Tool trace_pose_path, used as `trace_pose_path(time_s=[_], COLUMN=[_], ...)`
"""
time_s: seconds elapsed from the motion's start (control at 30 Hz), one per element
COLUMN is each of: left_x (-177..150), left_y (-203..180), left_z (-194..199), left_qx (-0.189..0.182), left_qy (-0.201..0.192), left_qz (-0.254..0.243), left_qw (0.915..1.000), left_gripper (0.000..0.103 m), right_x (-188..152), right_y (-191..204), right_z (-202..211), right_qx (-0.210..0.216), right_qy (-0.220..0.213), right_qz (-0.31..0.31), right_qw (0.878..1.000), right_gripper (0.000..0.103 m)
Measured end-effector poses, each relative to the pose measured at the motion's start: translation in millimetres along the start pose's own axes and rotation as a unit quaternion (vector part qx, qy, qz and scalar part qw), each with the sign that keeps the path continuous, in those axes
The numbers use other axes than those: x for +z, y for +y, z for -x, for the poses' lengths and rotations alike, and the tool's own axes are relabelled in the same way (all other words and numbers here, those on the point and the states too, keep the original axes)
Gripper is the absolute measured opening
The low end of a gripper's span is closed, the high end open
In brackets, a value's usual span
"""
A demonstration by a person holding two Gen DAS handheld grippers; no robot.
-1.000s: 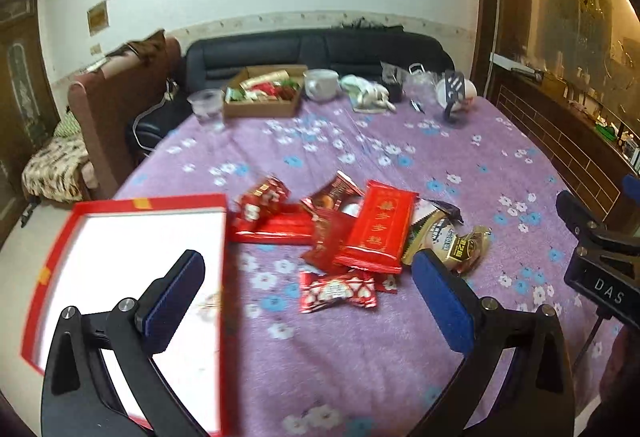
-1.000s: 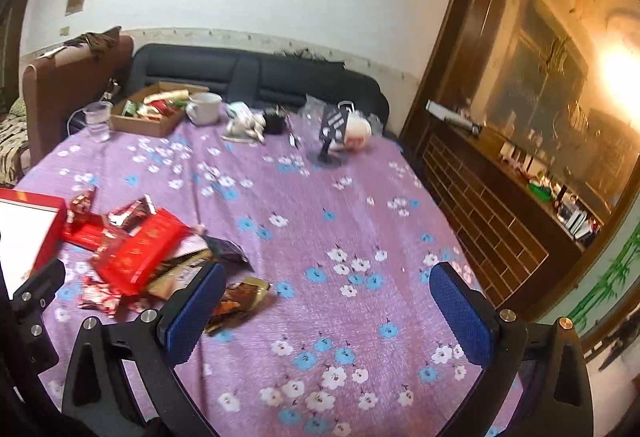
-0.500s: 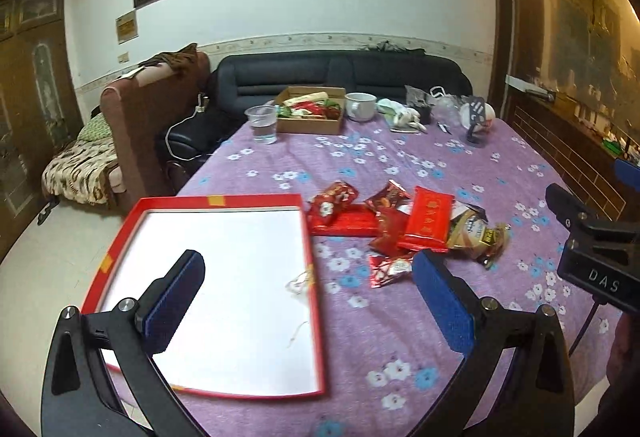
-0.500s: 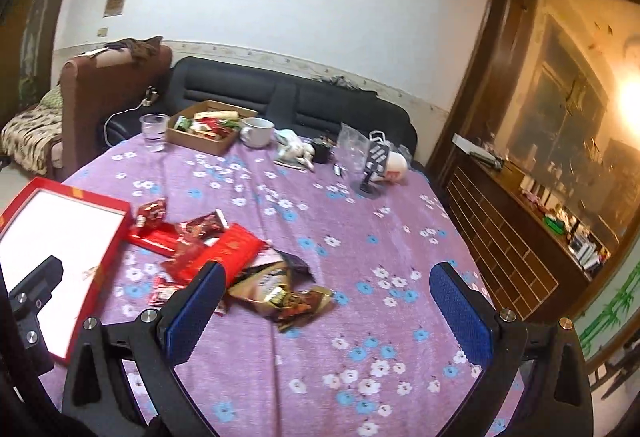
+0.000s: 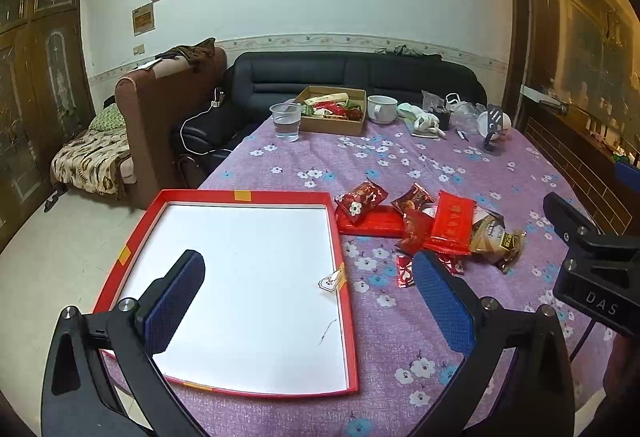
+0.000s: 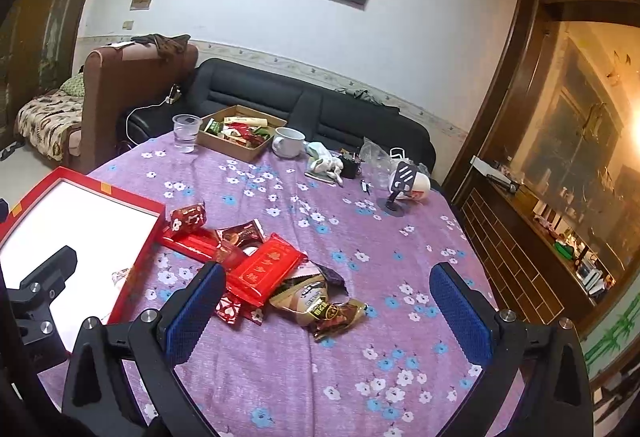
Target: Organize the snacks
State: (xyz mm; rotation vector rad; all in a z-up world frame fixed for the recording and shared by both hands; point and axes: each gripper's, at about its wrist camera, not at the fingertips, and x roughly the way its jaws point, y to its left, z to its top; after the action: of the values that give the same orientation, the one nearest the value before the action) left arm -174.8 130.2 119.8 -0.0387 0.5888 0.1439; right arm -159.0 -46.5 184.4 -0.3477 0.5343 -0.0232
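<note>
Left wrist view: left gripper [image 5: 308,291] and right gripper [image 6: 328,305] both spread, empty; crinkly red foil snack packets [image 5: 424,227] heaped beside shallow red-rimmed white-floored cardboard tray [image 5: 346,313]; sorting judged unstarted, first pick needed.

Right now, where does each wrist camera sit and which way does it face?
Left wrist: on the left gripper, facing the red tray; own open fingers show, and the right gripper's body at right.
Right wrist: on the right gripper, facing the snack pile; own open fingers show, and the left gripper's body at left.
Shared: tray, snack pile, cardboard box, sofa.
</note>
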Motion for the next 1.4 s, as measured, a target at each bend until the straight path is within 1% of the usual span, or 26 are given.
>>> trace_pose_path(time_s=[0.37,0.77,1.2,1.3,1.4], left_x=[0,1,1,1,2], left_y=[-2,0,-3,-2,-1], left_z=[-5,-11,-13,-17,-27], left_qx=[0.006,0.016,0.021,0.029,0.043], left_qy=[0.003,0.008,0.013,0.015,0.024], left_qz=[-0.002,-0.003,-0.01,-0.018,-0.033], left_qw=[1.0,0.9998,0.9996,0.9993,0.9982], left_gripper=[0.103,0.103,0.103,0.103,0.103], right_x=[1,1,2,1,-4], right_y=[5,12,14,13,0], right_z=[-6,-11,-13,-17,-32], right_qx=[0.009,0.03,0.037,0.041,0.061], right_qy=[0.0,-0.001,-0.001,0.003,0.018], right_qz=[0.005,0.001,-0.001,-0.001,-0.018], right_qw=[1.0,1.0,0.999,0.999,0.998], right_gripper=[0.102,0.102,0.102,0.102,0.102])
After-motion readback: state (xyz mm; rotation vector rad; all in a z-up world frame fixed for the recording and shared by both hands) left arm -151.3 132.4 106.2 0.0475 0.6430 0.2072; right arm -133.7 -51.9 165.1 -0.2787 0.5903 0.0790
